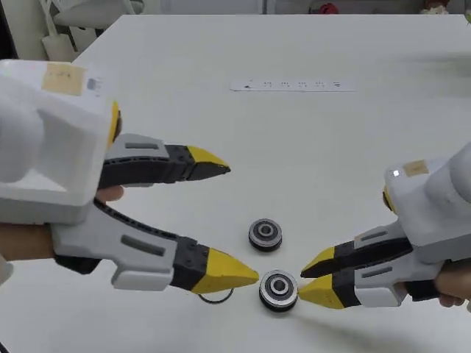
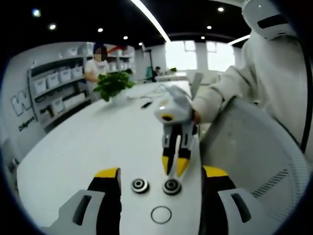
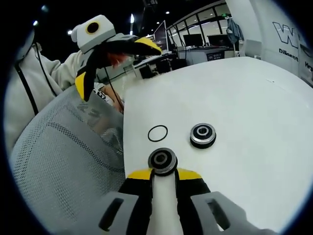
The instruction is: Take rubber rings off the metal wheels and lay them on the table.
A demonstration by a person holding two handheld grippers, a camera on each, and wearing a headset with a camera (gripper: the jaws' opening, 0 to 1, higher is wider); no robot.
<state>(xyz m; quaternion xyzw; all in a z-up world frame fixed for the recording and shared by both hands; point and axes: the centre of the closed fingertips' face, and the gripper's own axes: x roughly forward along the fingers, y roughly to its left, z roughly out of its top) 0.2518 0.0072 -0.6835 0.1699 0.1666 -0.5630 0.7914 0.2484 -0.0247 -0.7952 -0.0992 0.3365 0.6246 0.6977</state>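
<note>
Slipping is the main risk: the near wheel (image 1: 279, 289) lies flat by the bench (image 1: 331, 147) edge, axle upright, with no long axis, and could be nudged off by the right gripper (image 1: 302, 279), narrowed just beside its rim. The left gripper (image 1: 243, 223) is held wide. One rubber ring (image 3: 157, 133) lies flat nearby.

This looks like an open-plan office or lab. A long white table (image 1: 309, 154) carries a power strip (image 1: 293, 86) and a potted plant (image 2: 113, 85). Wall shelves (image 2: 54, 93) hold rows of storage bins, and computer monitors (image 3: 195, 40) stand on desks farther back. A grey mesh office chair (image 3: 58, 161) sits at the table's edge. The dark ceiling has spotlights and a light strip (image 2: 149, 19).
</note>
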